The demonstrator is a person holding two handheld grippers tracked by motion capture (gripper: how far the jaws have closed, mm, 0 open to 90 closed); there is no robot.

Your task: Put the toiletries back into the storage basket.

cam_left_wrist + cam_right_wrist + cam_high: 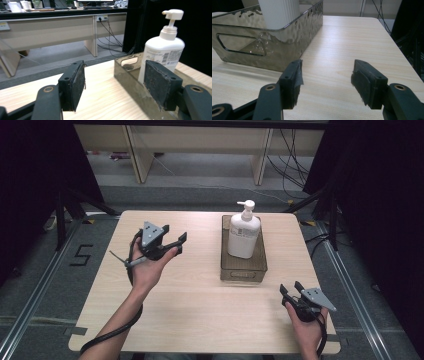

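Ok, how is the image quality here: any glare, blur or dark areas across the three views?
High view: even light on the table, black drapes at both sides, all slightly soft. Left gripper view: pump bottle fairly sharp, near jaws a little soft, right background black. Right gripper view: the bin shows rippled reflections on its wall, and the bottle is cut off at the top edge.

On the light wooden table [200,310] there is 1 white plastic pump bottle [244,234], standing inside 1 smoky translucent plastic bin with cut-out handles [243,270]. There are 2 black two-jaw grippers: the left gripper [173,238] and the right gripper [291,288], each held in 1 hand, each carrying 1 grey three-cornered plate and 1 black cable.
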